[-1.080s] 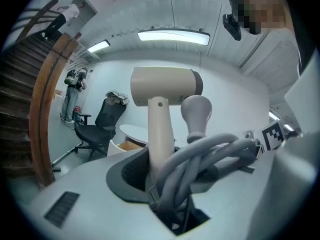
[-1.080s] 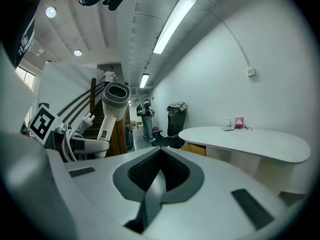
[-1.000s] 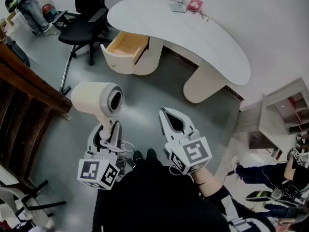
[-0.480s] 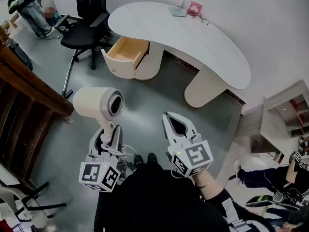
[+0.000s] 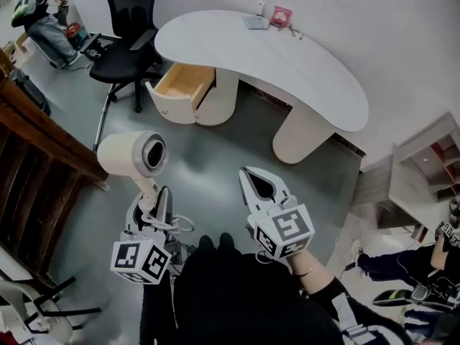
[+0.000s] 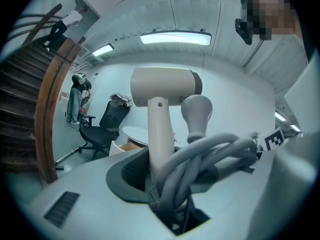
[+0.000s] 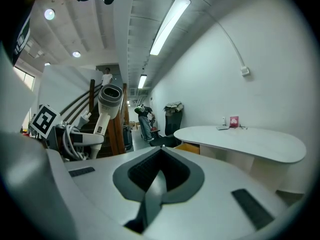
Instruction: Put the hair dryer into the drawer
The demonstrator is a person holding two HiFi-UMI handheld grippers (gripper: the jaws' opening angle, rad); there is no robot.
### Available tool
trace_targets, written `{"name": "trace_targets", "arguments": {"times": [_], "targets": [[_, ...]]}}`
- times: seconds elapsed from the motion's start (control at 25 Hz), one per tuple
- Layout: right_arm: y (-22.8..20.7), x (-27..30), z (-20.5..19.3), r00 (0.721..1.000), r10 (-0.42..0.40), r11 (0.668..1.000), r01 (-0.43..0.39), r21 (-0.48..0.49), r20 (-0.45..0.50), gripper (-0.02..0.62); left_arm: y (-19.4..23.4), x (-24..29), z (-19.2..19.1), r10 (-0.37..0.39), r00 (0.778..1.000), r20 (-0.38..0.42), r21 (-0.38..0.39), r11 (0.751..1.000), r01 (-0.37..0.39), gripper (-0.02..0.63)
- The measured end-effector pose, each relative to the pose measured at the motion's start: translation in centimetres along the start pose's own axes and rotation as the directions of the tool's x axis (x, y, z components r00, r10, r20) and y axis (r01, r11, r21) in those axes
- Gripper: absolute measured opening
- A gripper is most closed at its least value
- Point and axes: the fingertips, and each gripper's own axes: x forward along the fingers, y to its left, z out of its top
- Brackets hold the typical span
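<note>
L gripper (image 5: 152,201) is clamped on the hair dryer (image 5: 133,154) by its handle, w/ the coiled grey cord (image 6: 210,156) pinched in alongside (the plug (image 6: 196,111) sticks up beside the handle). Dryer stands upright above the jaws, its round open end facing the head camera. R gripper (image 5: 250,175) is beside it, jaws pressed together, nothing btwn them. Both are over the grey floor (image 5: 215,149), well apart from the drawer (image 5: 181,85), which is pulled open from the curved white desk (image 5: 309,70), wood interior showing. Black office chair (image 5: 128,45) stands just left of the drawer; a wooden stair rail (image 5: 50,131) runs along the left edge
</note>
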Motion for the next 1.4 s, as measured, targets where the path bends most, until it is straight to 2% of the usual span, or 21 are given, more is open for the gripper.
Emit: {"name": "trace_targets", "arguments": {"times": [0.44, 0.84, 1.4], "targets": [[-3.7, -1.6, -0.1, 0.997, -0.067, 0.997, 0.068, 0.028, -0.030, 0.002, -0.4, 0.8, 0.7, 0.038, 0.999, 0.014, 0.027, 0.999, -0.038, 0.167], [-4.4, -0.4, 0.3, 0.998, -0.056, 0.998, 0.057, 0.022, -0.028, 0.002, -0.6, 2.5, 0.9, 0.039, 0.999, 0.013, 0.022, 0.999, -0.039, 0.167], [-7.1, 5.7, 0.1, 0.994, -0.077, 0.996, 0.080, 0.039, -0.076, 0.002, 2.5, 8.8, 1.0, 0.033, 0.999, -0.026, 0.037, 0.999, -0.032, 0.167]]}}
